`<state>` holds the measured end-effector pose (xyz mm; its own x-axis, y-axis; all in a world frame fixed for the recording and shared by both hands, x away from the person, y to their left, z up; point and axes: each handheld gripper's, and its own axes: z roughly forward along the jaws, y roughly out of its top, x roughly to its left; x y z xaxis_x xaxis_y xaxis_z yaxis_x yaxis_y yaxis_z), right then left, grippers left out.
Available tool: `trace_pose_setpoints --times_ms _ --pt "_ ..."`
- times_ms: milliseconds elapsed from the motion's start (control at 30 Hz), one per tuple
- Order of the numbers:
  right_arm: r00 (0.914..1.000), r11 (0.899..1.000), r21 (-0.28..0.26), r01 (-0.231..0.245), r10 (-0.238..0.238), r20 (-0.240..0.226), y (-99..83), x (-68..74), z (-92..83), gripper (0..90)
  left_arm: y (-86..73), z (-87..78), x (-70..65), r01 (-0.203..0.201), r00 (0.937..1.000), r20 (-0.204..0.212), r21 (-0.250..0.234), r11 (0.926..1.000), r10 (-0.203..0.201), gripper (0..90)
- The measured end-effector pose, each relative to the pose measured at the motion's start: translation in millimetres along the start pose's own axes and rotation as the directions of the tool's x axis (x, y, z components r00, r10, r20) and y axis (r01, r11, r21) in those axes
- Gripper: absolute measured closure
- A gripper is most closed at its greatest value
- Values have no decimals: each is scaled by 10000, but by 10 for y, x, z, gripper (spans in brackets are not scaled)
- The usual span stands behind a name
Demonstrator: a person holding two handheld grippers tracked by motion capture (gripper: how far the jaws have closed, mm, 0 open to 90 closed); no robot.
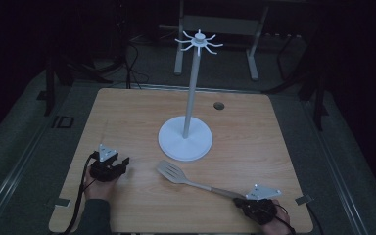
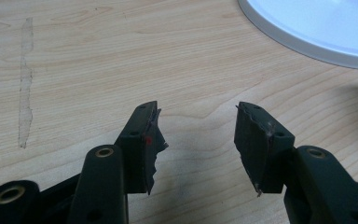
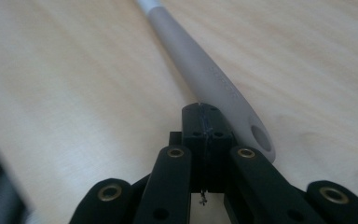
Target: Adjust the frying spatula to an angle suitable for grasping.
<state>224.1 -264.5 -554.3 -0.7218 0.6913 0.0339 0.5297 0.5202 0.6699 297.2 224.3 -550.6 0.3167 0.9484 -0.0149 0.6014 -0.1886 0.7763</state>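
A grey slotted spatula point(image 1: 176, 174) lies flat on the wooden table point(image 1: 259, 132), head toward the white stand, handle pointing to the near right. The white stand's round base point(image 1: 185, 142) carries a tall pole topped by a ring of hooks point(image 1: 199, 43). My right gripper point(image 1: 238, 199) sits at the handle's end; in the right gripper view its jaws point(image 3: 204, 112) are pressed together, and the spatula handle point(image 3: 200, 65) with its hanging hole runs alongside them, not between them. My left gripper point(image 1: 124, 162) rests at the near left, open point(image 2: 198, 126) with bare wood between its jaws.
The stand's base rim point(image 2: 307, 37) lies ahead and to the right of the left gripper. A small round hole point(image 1: 219, 105) marks the table's far side. A metal frame point(image 1: 215, 24) stands on the dark floor behind the table.
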Motion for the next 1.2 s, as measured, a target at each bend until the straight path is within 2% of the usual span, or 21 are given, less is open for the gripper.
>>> trace_pose_setpoints --times_ms 67,100,133,167,200,333,433,567,600,633,667,700,800,867,933,967,1000,1033,1133,1200 --pt "9994 10000 35 43 -44 342 40 -30 30 899 -1 3 -6 -13 10000 -10 -25 10000 13 500" --pt "9978 10000 42 42 -44 664 84 -76 68 900 -2 5 -7 -37 10000 -20 -9 10000 37 501" --pt "9978 10000 42 42 -44 664 84 -76 68 900 -3 7 -10 -41 10000 -28 4 10000 41 501" --pt "9961 10000 5 -23 22 880 129 -133 111 899 -2 8 -13 -55 10000 -51 33 10000 56 501" --pt "9961 10000 5 -23 22 880 129 -133 111 899 -2 9 -15 -59 10000 -64 36 10000 59 501" --pt "9926 9996 -170 -227 246 1193 219 -276 210 899 -1 5 -14 -65 10000 -74 26 10000 65 500" --pt "9863 9971 -425 -633 690 1499 296 -406 298 900 -1 6 -8 -47 10000 -85 11 10000 47 500" --pt "9804 9954 -517 -807 886 1761 334 -462 328 899 1 1 -8 -18 10000 -89 -28 10000 17 500" --pt "9733 9918 -745 -1036 1165 1979 348 -500 290 899 2 -5 -6 -13 9999 -101 -27 10000 13 500" --pt "9733 9918 -745 -1036 1165 1979 348 -500 290 899 3 -10 -2 -14 10000 -99 -27 10000 14 500" --pt "9604 9845 -1089 -1373 1592 2285 359 -563 240 900 4 -11 0 19 10000 -77 -38 10000 -19 501" --pt "9604 9845 -1089 -1373 1592 2285 359 -563 240 900 5 -11 1 40 10000 -54 -37 10000 -40 501" --pt "9347 9643 -1520 -2170 2502 2524 350 -698 214 899 11 -14 -8 79 10000 -4 -79 9999 -79 501" --pt "9209 9559 -1487 -2534 2855 2654 341 -755 243 899 19 -26 -14 57 10000 68 -109 9999 -57 500" --pt "9172 9529 -1410 -2684 2975 2650 341 -767 287 899 28 -37 -19 135 9997 195 -174 9998 -132 501" --pt "9185 9547 -1341 -2658 2930 2656 348 -755 308 900 36 -46 -22 226 9993 299 -211 9995 -220 501" --pt "9177 9603 -1263 -2486 2752 2865 368 -730 333 900 44 -58 -23 239 9990 393 -278 9993 -228 501" --pt "9177 9603 -1263 -2486 2752 2865 368 -730 333 900 56 -73 -25 209 9987 481 -294 9993 -195 501" --pt "9158 9532 -1334 -2713 2983 2690 368 -764 347 900 90 -116 -31 379 9942 1022 -474 9982 -329 500" --pt "9128 9535 -1305 -2718 2984 2787 372 -764 365 900 116 -148 -42 335 9929 1157 -521 9981 -273 499"
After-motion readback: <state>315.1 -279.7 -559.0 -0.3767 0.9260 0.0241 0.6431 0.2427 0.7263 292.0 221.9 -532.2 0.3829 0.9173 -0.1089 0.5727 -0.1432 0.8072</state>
